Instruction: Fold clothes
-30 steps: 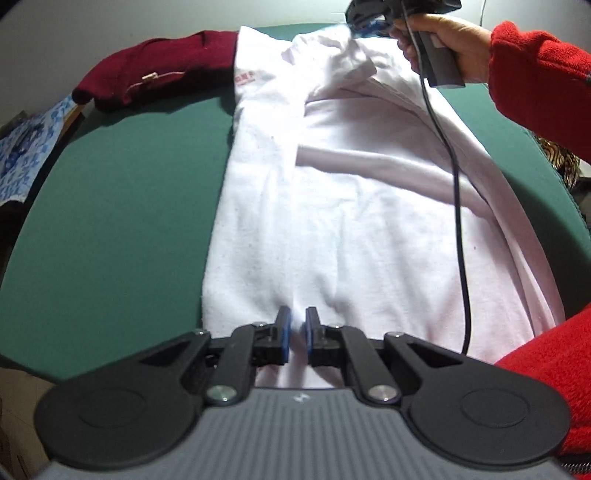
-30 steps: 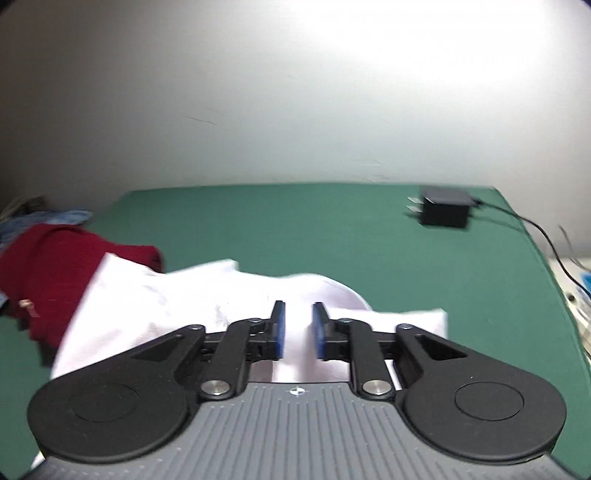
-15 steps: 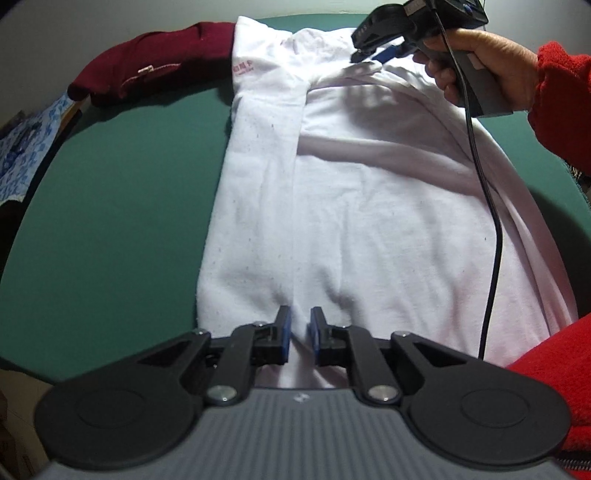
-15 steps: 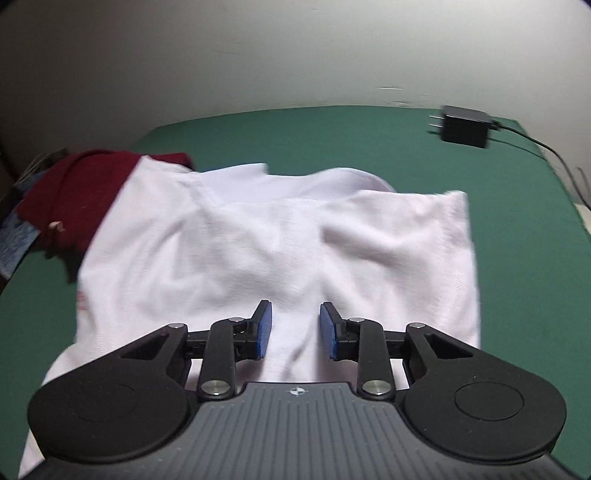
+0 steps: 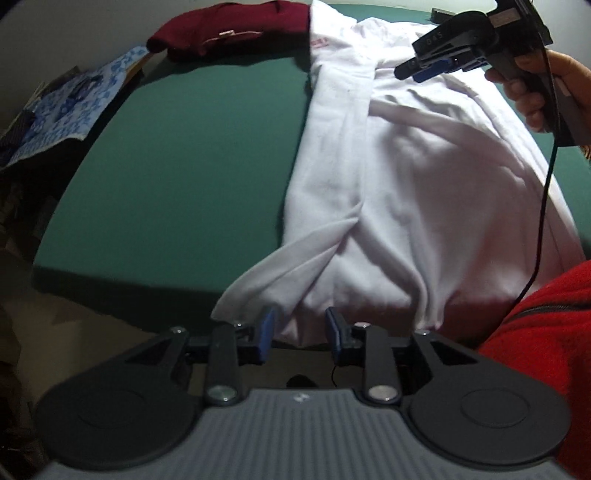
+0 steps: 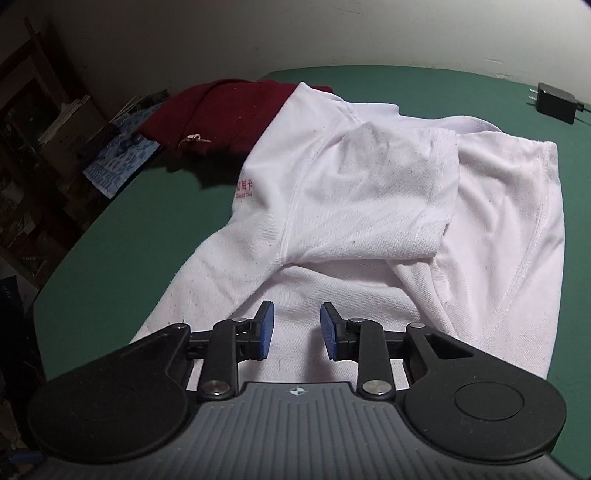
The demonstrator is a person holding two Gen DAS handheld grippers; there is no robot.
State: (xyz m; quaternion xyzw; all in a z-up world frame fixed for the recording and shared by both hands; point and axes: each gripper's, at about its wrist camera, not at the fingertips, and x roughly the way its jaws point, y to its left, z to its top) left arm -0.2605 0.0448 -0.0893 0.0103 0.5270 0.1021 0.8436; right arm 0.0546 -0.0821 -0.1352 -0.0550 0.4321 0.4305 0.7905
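White cotton T-shirt (image 5: 406,177) lies lengthwise on the green felt table (image 5: 184,166), hem overhanging its near edge. Your left gripper (image 5: 300,334) has just been opening, holding nothing; right gripper (image 6: 296,330) hovers parted, empty. Pinch both hem corners evenly before folding toward the collar.

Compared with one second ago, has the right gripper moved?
Yes. In the left wrist view the right gripper has come back from the white shirt's collar end, away from the maroon garment.

The left claw (image 5: 300,334) has just opened, and the white shirt (image 5: 406,177) hem now droops off the table edge.
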